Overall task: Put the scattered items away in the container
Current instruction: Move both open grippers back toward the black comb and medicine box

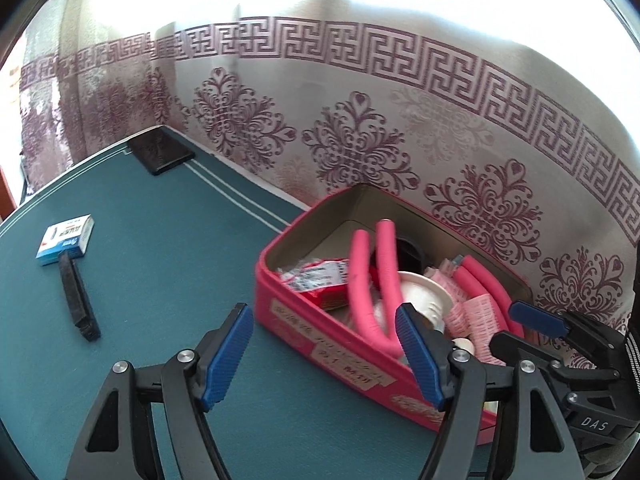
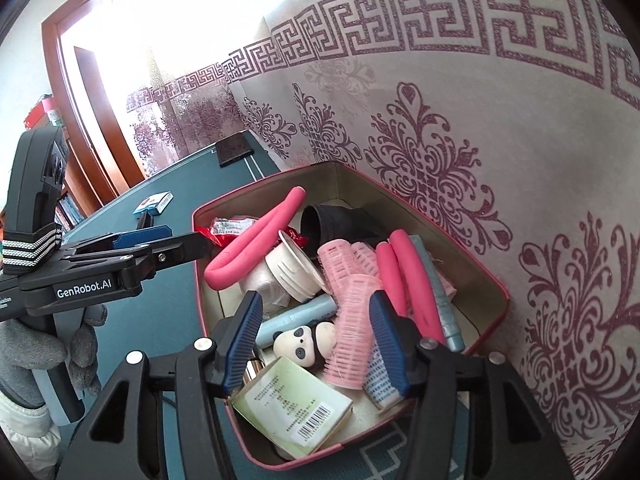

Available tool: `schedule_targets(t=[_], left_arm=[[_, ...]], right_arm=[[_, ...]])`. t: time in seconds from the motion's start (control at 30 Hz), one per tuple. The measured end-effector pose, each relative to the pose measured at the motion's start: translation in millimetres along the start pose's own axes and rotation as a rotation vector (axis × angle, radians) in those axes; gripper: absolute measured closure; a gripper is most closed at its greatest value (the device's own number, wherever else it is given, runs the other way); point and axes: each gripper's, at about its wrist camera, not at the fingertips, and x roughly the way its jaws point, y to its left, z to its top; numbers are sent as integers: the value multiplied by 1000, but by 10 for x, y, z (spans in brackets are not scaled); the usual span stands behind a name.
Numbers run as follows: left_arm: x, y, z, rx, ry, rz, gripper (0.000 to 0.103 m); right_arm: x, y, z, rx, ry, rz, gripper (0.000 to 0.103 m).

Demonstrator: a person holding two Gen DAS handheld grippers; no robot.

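Surface: green felt table (image 1: 168,264), patterned wallpaper behind.
Bin: pink rectangular tin (image 1: 320,340), heaped full.
Left gripper (image 1: 324,356): jaws spread, empty.
Right gripper (image 2: 316,344): jaws spread, seemingly empty.
Left out: blue-and-white small box (image 1: 66,240), black flat bar (image 1: 78,300).
Risk: additions could slide off the heap.

Left gripper (image 1: 325,354) gapes empty beside pink tin (image 1: 360,364); black bar (image 1: 78,294), perhaps a comb, touches small box (image 1: 66,239)

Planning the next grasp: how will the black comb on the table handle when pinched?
The black comb looks thin and rigid, so probably light. It lies flat on the green tabletop, so pinching its low edges may slip. Its end touches the blue-and-white box, which may shift.
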Motion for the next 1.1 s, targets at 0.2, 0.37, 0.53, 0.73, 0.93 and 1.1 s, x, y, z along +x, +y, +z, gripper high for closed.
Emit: schedule_targets(t=[0.2, 0.37, 0.53, 0.73, 0.93, 1.1], left_arm=[[-97, 313, -25, -64, -18, 45, 28], [-209, 615, -55, -110, -29, 92, 28], [-349, 993, -96, -167, -43, 156, 21], [-602, 1474, -213, -234, -73, 262, 21], [-788, 1921, -389, -316, -84, 317, 21], [-888, 2197, -569, -361, -81, 366, 21]], right_arm=[[31, 128, 62, -11, -12, 22, 42], [64, 320, 138, -35, -27, 59, 42], [121, 600, 201, -80, -31, 115, 42], [264, 1075, 283, -157, -35, 203, 42], [545, 1593, 329, -228, 0, 273, 41], [876, 1866, 336, -228, 67, 302, 41]])
